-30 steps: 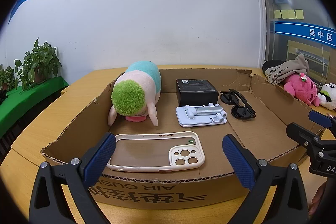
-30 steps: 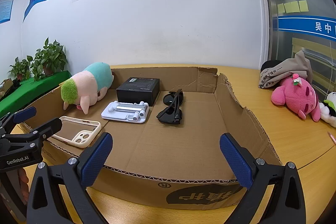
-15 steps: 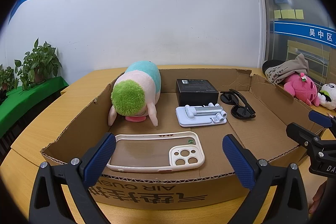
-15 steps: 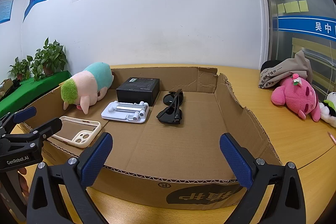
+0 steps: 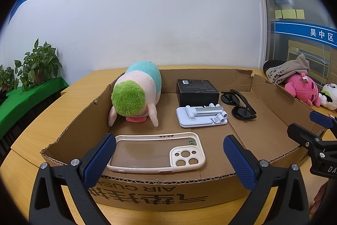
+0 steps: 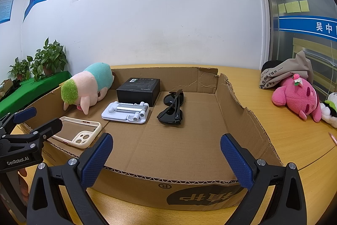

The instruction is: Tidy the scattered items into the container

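A shallow cardboard box lies on the wooden table. Inside it are a plush toy with green hair, a black box, a white phone stand, black sunglasses and a cream phone case. My left gripper is open at the box's near wall, over the phone case, holding nothing. My right gripper is open at the near wall over bare box floor, also holding nothing.
A pink plush, a panda plush and a beige bag on a dark cap lie on the table right of the box. Potted plants on a green shelf stand at the left. A white wall is behind.
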Available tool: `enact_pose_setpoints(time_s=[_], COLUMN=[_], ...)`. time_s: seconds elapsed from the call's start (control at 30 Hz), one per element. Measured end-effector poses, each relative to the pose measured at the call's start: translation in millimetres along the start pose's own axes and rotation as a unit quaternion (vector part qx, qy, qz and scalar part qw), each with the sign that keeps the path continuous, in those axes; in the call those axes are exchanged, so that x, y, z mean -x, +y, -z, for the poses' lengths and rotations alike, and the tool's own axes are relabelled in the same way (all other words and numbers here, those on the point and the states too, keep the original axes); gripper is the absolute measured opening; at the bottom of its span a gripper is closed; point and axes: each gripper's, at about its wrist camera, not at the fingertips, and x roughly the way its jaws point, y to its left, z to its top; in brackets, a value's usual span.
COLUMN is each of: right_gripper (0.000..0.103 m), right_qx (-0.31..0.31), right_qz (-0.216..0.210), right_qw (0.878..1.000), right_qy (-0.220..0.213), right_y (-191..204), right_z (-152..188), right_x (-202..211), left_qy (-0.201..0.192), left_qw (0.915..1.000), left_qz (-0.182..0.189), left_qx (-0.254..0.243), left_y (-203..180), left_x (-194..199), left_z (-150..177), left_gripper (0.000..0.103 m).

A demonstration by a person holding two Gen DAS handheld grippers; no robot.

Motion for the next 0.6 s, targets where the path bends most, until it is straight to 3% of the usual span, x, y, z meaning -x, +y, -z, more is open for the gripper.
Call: enact_pose_setpoints(time_s=[0.6], right_gripper=[0.103], right_qx=[0.0], right_qz=[0.0], right_qw=[1.0], right_qy=[0.0], right_y=[-0.2], right_z=[0.0], right_x=[-0.2], left_qy=[0.0], left_qw=[1.0], left_qz=[-0.001], left_qx=[0.001], left_y=[2.7], left_x=[-3.1], left_z=[-2.5], left_gripper=[0.102])
